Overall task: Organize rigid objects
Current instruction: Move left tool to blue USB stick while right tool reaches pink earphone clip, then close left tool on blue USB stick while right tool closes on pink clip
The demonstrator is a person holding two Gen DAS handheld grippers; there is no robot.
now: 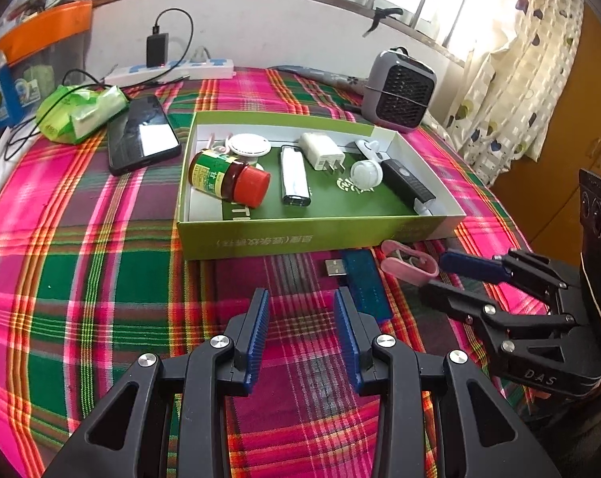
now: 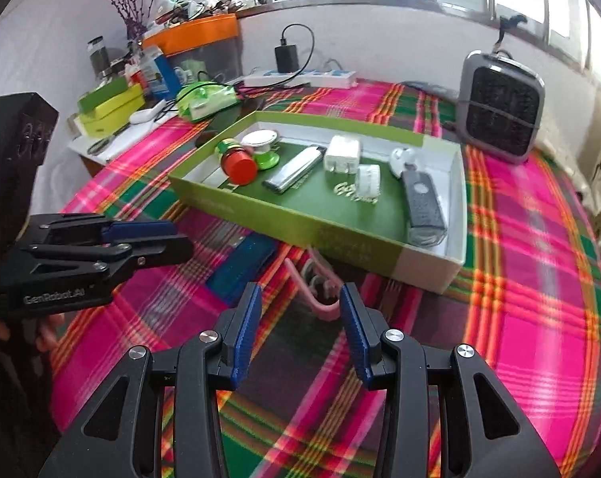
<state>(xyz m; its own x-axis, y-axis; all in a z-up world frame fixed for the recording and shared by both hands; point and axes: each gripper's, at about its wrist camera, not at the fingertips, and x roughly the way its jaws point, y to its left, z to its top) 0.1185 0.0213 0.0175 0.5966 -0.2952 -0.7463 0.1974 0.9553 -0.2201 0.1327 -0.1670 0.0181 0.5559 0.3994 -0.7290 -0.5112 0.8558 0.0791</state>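
Note:
An open green box (image 1: 320,235) (image 2: 300,219) lies on the plaid cloth. It holds a red-capped jar (image 1: 228,177) (image 2: 236,161), a silver lighter (image 1: 294,177) (image 2: 294,173), a white charger (image 1: 322,151) (image 2: 342,153), a black flashlight (image 1: 408,183) (image 2: 423,207) and small white round items. In front of the box lie a blue USB device (image 1: 362,279) (image 2: 240,269) and a pink clip-like case (image 1: 410,265) (image 2: 324,306). My left gripper (image 1: 301,298) (image 2: 179,239) is open and empty, just left of the blue device. My right gripper (image 2: 301,294) (image 1: 433,275) is open with the pink case at its fingertips.
A phone (image 1: 141,135) and a green tissue pack (image 1: 81,111) lie left of the box. A power strip (image 1: 173,69) runs along the back wall. A grey heater (image 1: 398,91) (image 2: 499,107) stands at the back right. A cluttered side table (image 2: 101,143) stands left.

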